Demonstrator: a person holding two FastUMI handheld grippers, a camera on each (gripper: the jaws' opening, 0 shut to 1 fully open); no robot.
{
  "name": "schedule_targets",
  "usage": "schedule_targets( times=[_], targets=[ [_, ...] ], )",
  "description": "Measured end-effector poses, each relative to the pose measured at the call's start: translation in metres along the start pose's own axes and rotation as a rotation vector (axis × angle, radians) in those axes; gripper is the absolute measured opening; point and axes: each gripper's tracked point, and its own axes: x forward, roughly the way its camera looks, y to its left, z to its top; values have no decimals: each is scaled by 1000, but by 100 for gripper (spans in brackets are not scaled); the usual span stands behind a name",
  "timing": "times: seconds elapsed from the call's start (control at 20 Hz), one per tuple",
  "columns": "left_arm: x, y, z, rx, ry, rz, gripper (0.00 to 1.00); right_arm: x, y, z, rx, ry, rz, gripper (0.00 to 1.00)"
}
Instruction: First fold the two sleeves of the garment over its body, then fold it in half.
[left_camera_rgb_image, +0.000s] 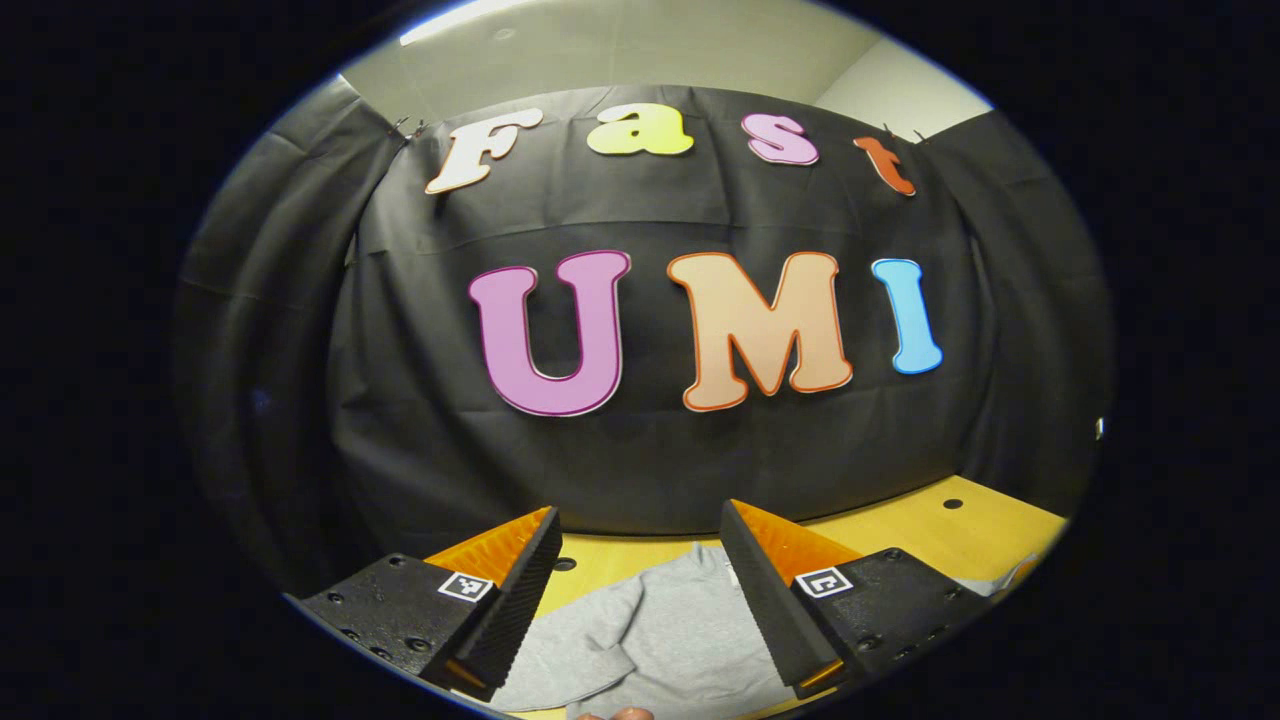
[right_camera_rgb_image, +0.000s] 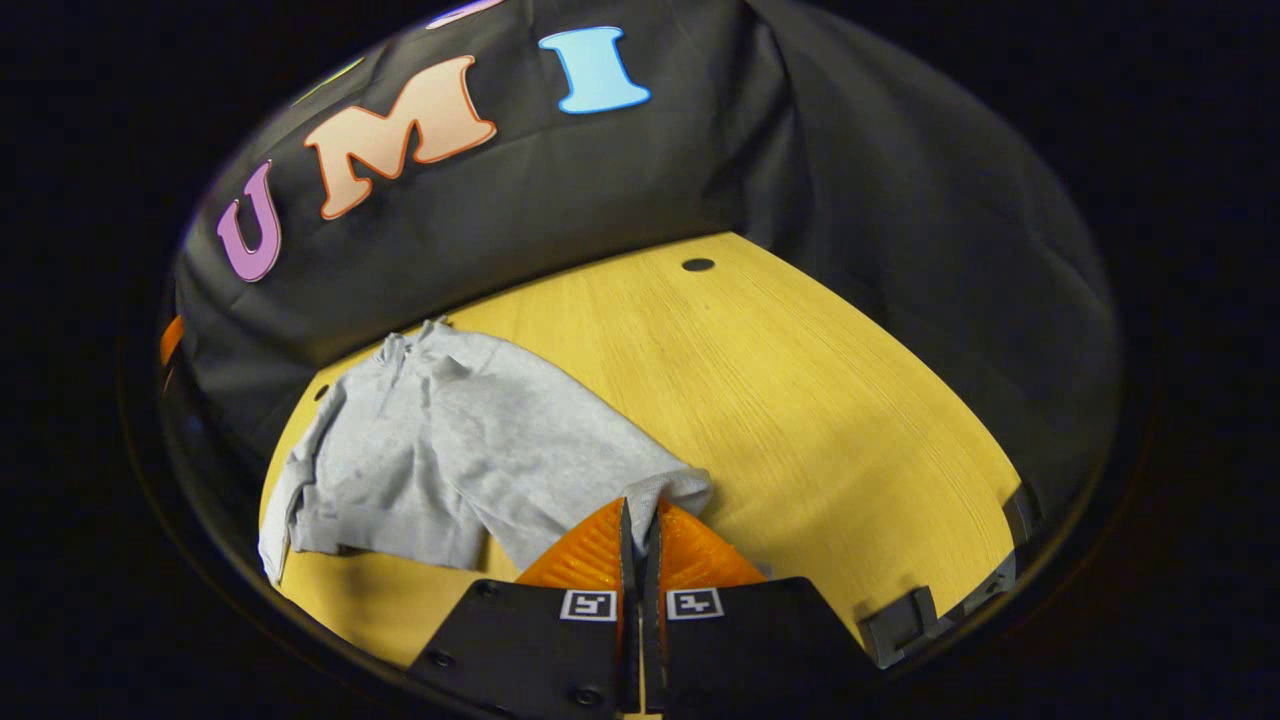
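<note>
A grey sweatshirt (right_camera_rgb_image: 450, 450) lies on the yellow wooden table (right_camera_rgb_image: 800, 400), its collar toward the black cloth wall. One sleeve runs from the shoulder down to the cuff (right_camera_rgb_image: 680, 490) at my right gripper (right_camera_rgb_image: 640, 515), whose fingers are shut on that cuff. In the left gripper view the same sweatshirt (left_camera_rgb_image: 660, 640) lies below and between the fingers of my left gripper (left_camera_rgb_image: 640, 590), which is held up facing the wall. It stands wide open with nothing between its fingers. A curved fold of grey cloth lies near its left finger.
The black cloth wall (right_camera_rgb_image: 600, 170) closes the back and sides of the table. Small round holes (right_camera_rgb_image: 697, 265) sit in the tabletop near the wall. Dark brackets (right_camera_rgb_image: 900, 620) are fixed at the table's near right edge. Bare tabletop lies to the right of the sweatshirt.
</note>
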Motion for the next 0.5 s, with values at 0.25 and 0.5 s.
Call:
schedule_targets(
  times=[0.25,0.5],
  targets=[
    [-3,53,-1,7,-3,73,93,19,78,38,-7,-37,100,2],
    [-10,107,-7,17,10,168,94,42,145,66,2,-60,177,4]
  ],
)
